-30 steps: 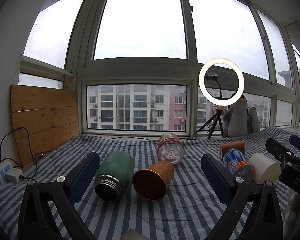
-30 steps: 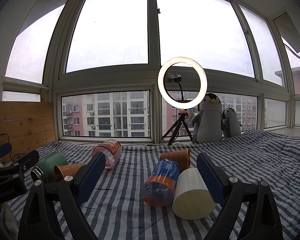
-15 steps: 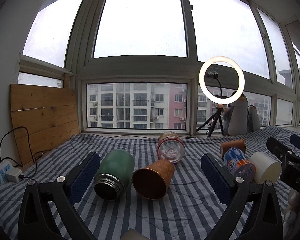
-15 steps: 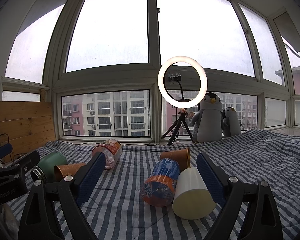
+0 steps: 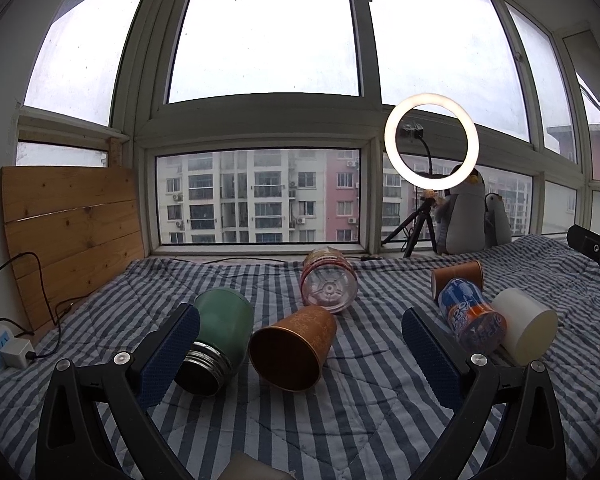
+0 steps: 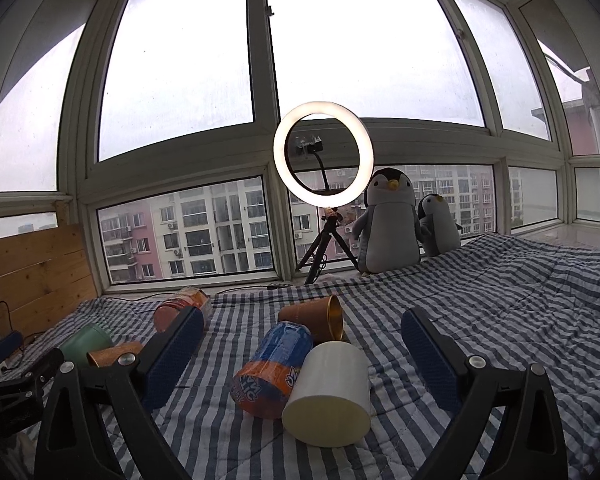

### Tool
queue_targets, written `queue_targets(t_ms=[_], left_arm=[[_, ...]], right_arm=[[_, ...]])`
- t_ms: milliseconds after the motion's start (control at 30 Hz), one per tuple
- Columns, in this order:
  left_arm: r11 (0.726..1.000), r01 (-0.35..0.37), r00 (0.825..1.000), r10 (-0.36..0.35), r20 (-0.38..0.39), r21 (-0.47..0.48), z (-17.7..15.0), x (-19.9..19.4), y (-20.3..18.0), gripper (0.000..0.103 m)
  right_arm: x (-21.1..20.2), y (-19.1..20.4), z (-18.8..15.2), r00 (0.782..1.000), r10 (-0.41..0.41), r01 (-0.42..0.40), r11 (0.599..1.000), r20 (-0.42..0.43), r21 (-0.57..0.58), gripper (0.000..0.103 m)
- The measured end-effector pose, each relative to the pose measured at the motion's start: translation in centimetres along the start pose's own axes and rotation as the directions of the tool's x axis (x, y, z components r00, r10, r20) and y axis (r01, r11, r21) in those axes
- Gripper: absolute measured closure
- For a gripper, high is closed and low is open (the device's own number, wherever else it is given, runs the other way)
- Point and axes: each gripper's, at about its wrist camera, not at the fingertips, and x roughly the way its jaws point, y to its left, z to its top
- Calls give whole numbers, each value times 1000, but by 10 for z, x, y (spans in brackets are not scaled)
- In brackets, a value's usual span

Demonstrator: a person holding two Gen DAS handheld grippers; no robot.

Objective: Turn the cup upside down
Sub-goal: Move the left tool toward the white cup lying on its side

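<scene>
Several cups lie on their sides on a blue striped quilt (image 5: 364, 408). In the left wrist view a copper cup (image 5: 294, 347) lies between my open left gripper's (image 5: 300, 354) fingers, mouth toward me, beside a green steel cup (image 5: 219, 336). A clear pink cup (image 5: 329, 286) lies behind. In the right wrist view a white cup (image 6: 332, 392) and a blue-orange printed cup (image 6: 276, 366) lie between my open right gripper's (image 6: 302, 360) fingers, with a brown cup (image 6: 314, 317) behind. Both grippers are empty.
A lit ring light on a tripod (image 6: 323, 152) and two penguin plush toys (image 6: 390, 220) stand at the window sill. A wooden board (image 5: 72, 232) leans at the left, with a power strip and cable (image 5: 4, 354) below.
The right gripper has swung to the right and tilted, so its view has shifted and the cups sit further left. The left gripper has barely moved.
</scene>
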Motion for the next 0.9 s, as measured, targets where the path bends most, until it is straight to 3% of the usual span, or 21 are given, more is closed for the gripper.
queue_targets(t_ms=[167,467,667,800,900], left_arm=[[1000,22,999,-22,-24,-2,1,4,0,0],[995,101,991,-101,-84,-5,7,2,-9,0],[979,203,969,-195,-150,38,22,4,-47,0],[952,303,934,-288,-213,44,36,13,-84,0],[939,337,920,-312,-238,72,43,20,-115,0]], right_arm=[[8,-28,13,998,-7,7,1000,-66,4,7],[43,-58,15,972,-6,1,1000,-235,-20,46],[49,-82,5,964,-13,16,1000,-266,8,49],[47,-97,-4,956,-31,35,999,-293,8,49],[49,-110,-12,943,-37,43,999,-329,13,49]])
